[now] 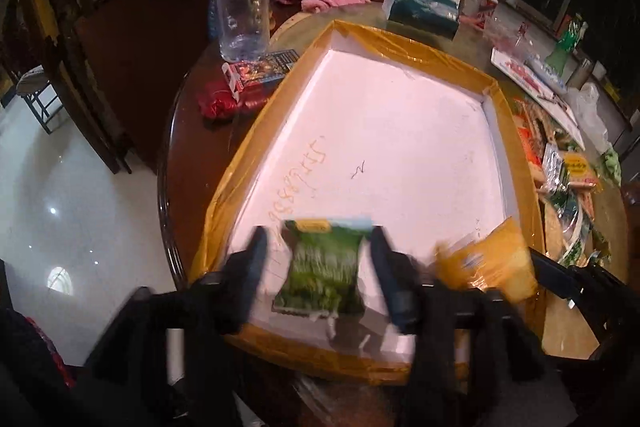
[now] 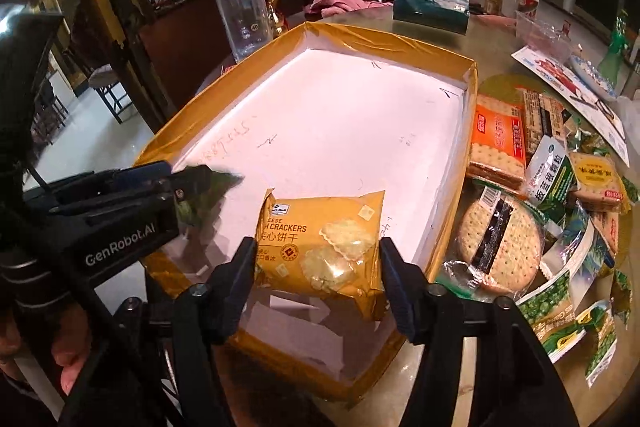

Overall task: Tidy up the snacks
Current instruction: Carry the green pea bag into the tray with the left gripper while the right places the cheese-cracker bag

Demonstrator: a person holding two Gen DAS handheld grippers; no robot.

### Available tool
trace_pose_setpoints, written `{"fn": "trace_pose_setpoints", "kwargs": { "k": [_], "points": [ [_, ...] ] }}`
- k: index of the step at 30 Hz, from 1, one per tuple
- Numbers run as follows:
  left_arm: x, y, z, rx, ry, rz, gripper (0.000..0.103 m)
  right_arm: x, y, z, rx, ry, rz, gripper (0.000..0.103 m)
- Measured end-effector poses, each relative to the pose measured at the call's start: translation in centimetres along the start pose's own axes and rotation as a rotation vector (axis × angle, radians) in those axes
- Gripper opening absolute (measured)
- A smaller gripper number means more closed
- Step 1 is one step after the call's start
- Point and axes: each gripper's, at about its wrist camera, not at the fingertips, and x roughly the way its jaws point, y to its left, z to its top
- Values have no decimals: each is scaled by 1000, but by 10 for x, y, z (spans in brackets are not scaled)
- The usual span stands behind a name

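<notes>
A green snack packet (image 1: 324, 267) is gripped between the fingers of the left gripper (image 1: 320, 269), and a yellow cracker packet (image 2: 324, 251) is clenched by the right gripper (image 2: 318, 267). Both are held over the near edge of the white tray (image 2: 468, 131) (bare inside), long axes pointing away; the snack pile (image 2: 560, 211) is seen at the table's right edge.

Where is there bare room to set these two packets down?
Inside the box, nearly the whole white floor is bare, from the far wall to the cracker packet and green packet. To the box's right, the snack pile crowds the table.
</notes>
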Motion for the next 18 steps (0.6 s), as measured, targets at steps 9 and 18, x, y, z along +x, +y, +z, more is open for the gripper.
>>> {"fn": "trace_pose_setpoints", "kwargs": {
  "k": [9,18],
  "points": [
    [-46,-9,-9,-12,-115,-40,83,-41,-6,-11,10,-113,76,74],
    [-77,-90,-35,165,-132,-151,88,-89,-81,-68,201,-163,91,75]
  ]
}}
